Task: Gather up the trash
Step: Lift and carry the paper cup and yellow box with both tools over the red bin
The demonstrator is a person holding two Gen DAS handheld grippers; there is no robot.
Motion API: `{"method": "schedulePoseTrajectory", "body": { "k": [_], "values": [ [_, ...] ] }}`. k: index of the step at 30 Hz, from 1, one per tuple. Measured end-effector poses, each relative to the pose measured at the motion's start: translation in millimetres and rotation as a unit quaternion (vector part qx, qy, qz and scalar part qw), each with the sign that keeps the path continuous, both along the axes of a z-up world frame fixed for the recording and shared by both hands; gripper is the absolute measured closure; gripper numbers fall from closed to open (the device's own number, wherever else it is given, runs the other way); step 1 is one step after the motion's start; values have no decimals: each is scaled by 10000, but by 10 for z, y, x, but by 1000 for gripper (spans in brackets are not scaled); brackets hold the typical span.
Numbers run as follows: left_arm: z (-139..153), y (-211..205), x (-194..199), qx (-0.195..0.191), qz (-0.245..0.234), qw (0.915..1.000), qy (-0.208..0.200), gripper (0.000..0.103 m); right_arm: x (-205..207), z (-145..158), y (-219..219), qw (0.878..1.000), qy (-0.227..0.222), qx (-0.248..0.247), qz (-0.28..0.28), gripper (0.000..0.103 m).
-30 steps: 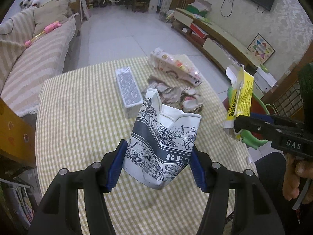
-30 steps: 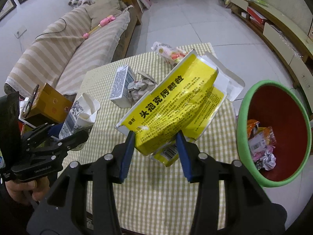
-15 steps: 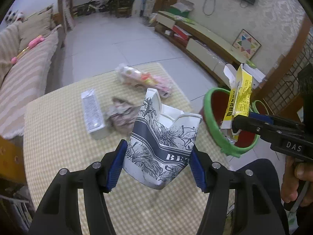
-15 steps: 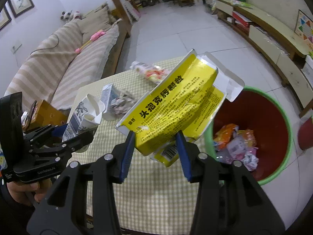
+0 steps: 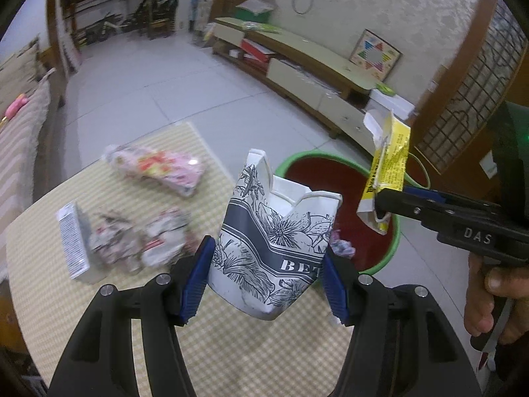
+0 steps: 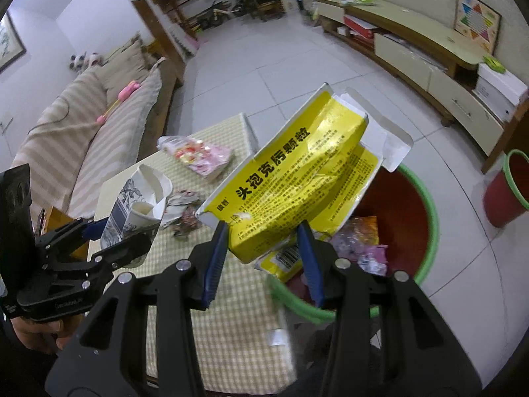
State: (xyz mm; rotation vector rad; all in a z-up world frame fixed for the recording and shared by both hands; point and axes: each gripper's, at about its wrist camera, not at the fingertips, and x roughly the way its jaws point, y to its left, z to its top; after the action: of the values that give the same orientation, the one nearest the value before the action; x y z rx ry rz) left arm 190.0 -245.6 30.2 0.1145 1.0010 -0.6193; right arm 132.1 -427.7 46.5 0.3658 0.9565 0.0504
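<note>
Trash bin [image 5: 393, 241] beside checked table [image 5: 231, 340], tiled floor [image 5: 139, 92]

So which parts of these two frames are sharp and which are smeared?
Left wrist view: the crushed floral paper cup in the left tool is crisp, while the crumpled wrappers on the checked tablecloth are motion-smeared. Right wrist view: the yellow cardboard box is sharp, and the fisheye bends the room's edges.
</note>
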Motion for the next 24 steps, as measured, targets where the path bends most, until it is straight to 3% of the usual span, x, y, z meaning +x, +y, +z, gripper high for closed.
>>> {"method": "schedulePoseTrajectory", "body": {
  "k": [9, 24],
  "values": [
    [-107, -598, 103, -248, -315, 9988, 267, 45, -31, -173, -483, 9993, 110, 196, -286, 61],
    [-392, -1124, 203, -23, -542, 9974, 485, 44, 51, -539, -799, 9963, 342, 754, -236, 61]
  ]
}}
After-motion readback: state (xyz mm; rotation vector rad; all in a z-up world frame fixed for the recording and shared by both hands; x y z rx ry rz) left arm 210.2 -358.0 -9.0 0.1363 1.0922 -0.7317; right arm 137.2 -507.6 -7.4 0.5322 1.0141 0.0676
